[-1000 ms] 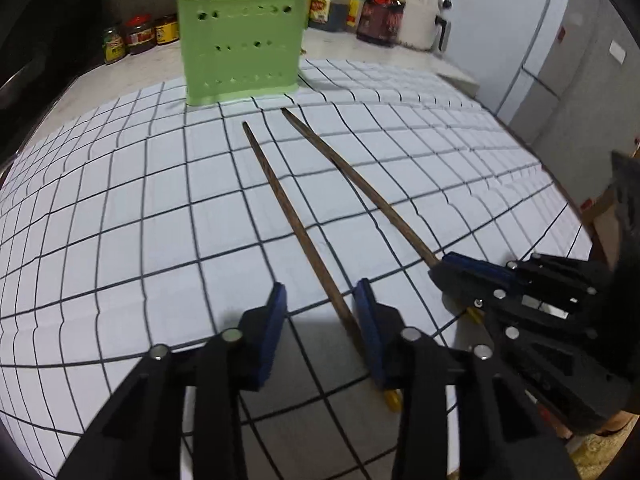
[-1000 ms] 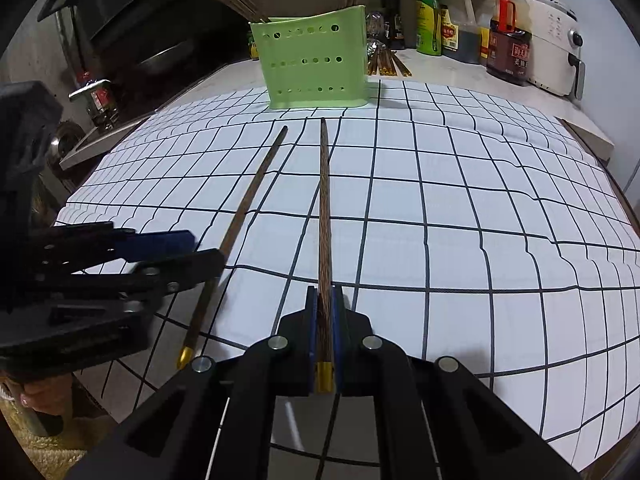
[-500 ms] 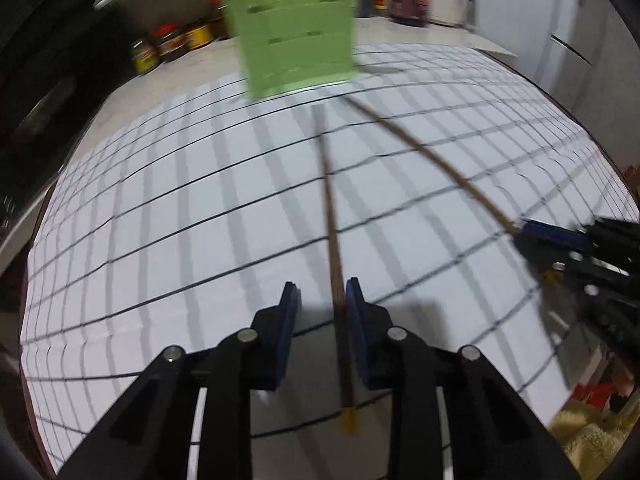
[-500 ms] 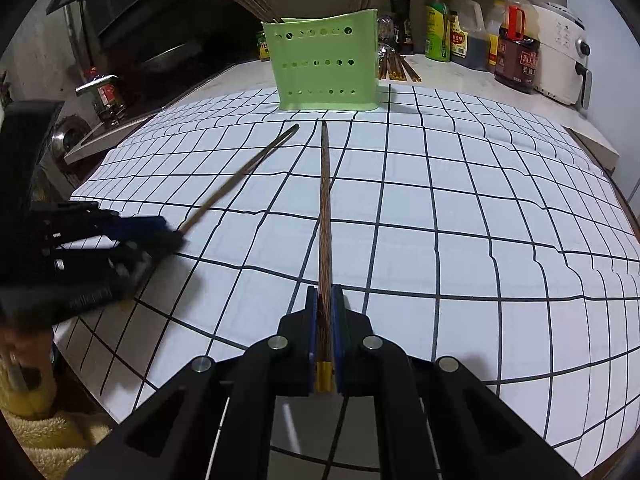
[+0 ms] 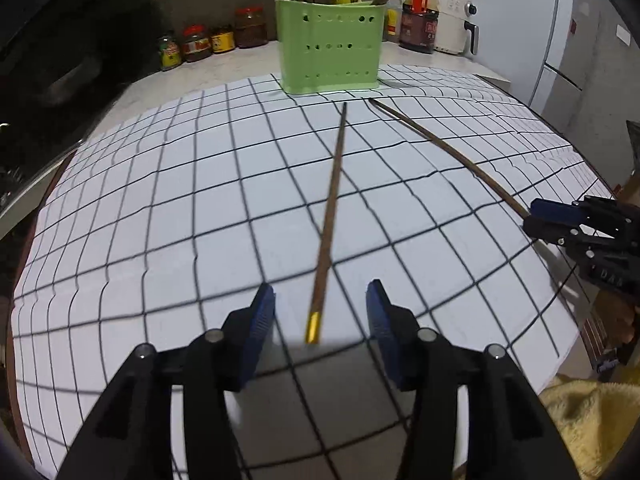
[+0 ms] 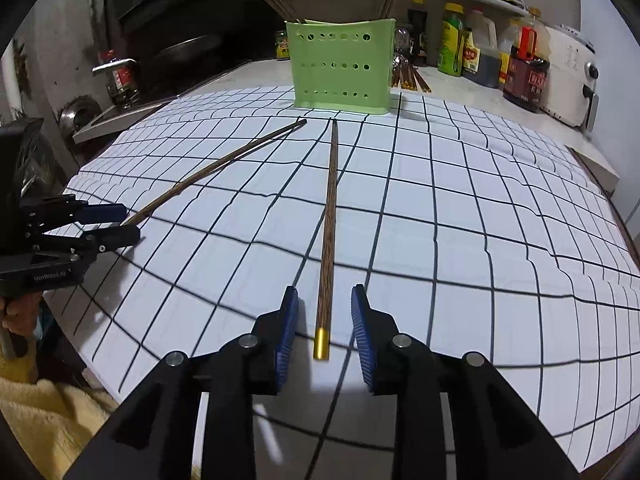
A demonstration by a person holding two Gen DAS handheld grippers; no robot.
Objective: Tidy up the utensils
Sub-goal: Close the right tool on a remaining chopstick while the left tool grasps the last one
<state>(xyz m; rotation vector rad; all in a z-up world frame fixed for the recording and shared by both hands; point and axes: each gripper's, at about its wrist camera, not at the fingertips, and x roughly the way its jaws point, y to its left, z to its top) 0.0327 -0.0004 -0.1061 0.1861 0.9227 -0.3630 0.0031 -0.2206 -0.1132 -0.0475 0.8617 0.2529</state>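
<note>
Two dark wooden chopsticks with gold ends lie on the white grid mat (image 5: 160, 200), their thin tips toward the green holder (image 5: 330, 48) (image 6: 342, 66) at the back. My left gripper (image 5: 320, 308) is opening; one chopstick (image 5: 332, 200) lies between its blue pads, touching neither. My right gripper (image 6: 325, 308) is opening too, and the gold end of the other chopstick (image 6: 330, 220) rests free between its pads. Each view shows the other side: the right gripper (image 5: 560, 220) at its chopstick (image 5: 452, 156), the left gripper (image 6: 120, 224) at its chopstick (image 6: 216, 172).
The holder has several chopsticks standing in it. More chopsticks (image 6: 408, 78) lie behind it. Jars (image 5: 216, 40), sauce bottles (image 6: 524, 76) and a white appliance (image 6: 572, 80) line the back of the counter. A yellow towel (image 6: 48, 412) lies below the mat's near edge.
My right gripper has let go of its chopstick. My left gripper narrowed around the other chopstick, swung its gold end leftward away from the first, then widened.
</note>
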